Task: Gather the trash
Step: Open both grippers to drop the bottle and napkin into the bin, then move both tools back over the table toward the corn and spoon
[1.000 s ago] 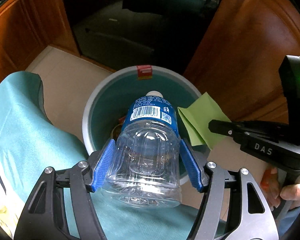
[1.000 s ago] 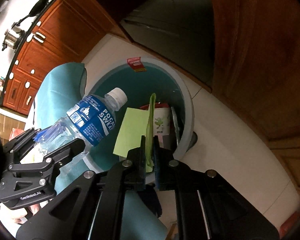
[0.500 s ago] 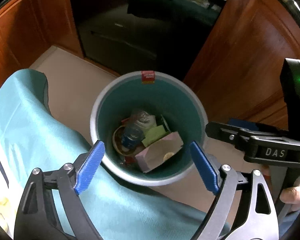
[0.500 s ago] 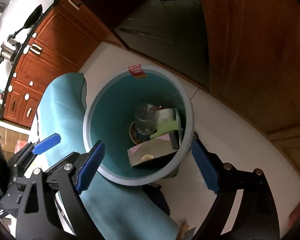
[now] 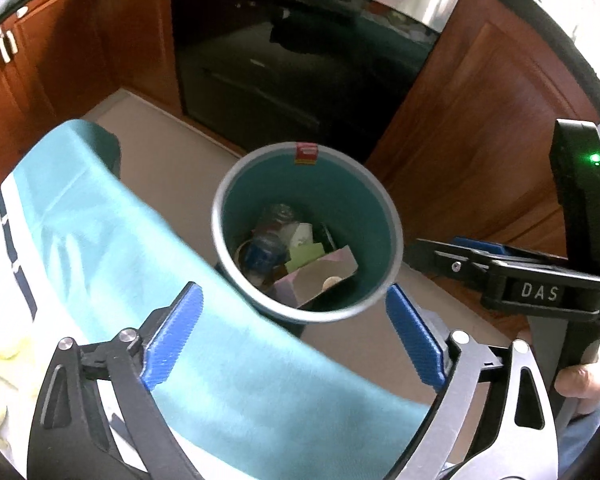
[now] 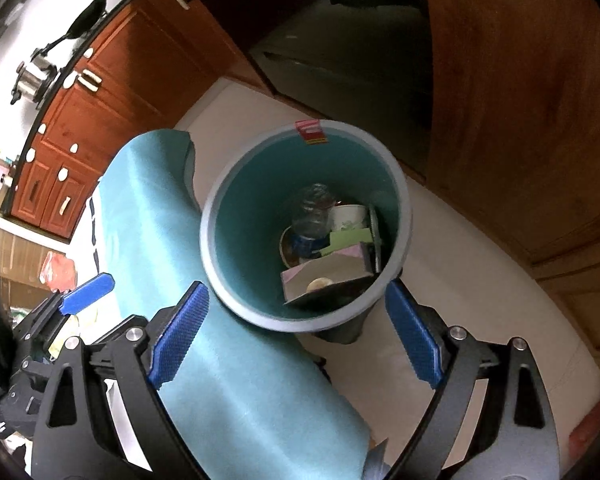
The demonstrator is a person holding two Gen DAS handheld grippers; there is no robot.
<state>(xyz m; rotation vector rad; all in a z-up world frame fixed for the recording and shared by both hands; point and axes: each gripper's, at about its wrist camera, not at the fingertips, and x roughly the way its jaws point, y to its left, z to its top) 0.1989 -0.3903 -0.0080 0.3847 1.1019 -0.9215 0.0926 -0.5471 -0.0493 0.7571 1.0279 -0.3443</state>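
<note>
Bin (image 5: 394, 216): smooth plastic, grey rim, matt teal inside; holds a clear glossy plastic bottle (image 6: 311, 209), a paper cup (image 6: 348, 216) and green paper (image 6: 350, 236). Cloth (image 5: 112, 248) on the surface: teal, finely woven, matt. Cabinets (image 5: 480, 120): reddish polished wood; oven door (image 5: 284, 80): glossy black under a brushed-metal strip.

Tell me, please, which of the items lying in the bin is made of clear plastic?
The water bottle with the blue label, against the bin's far-left wall; the cup, green paper and carton beside it are opaque.
</note>
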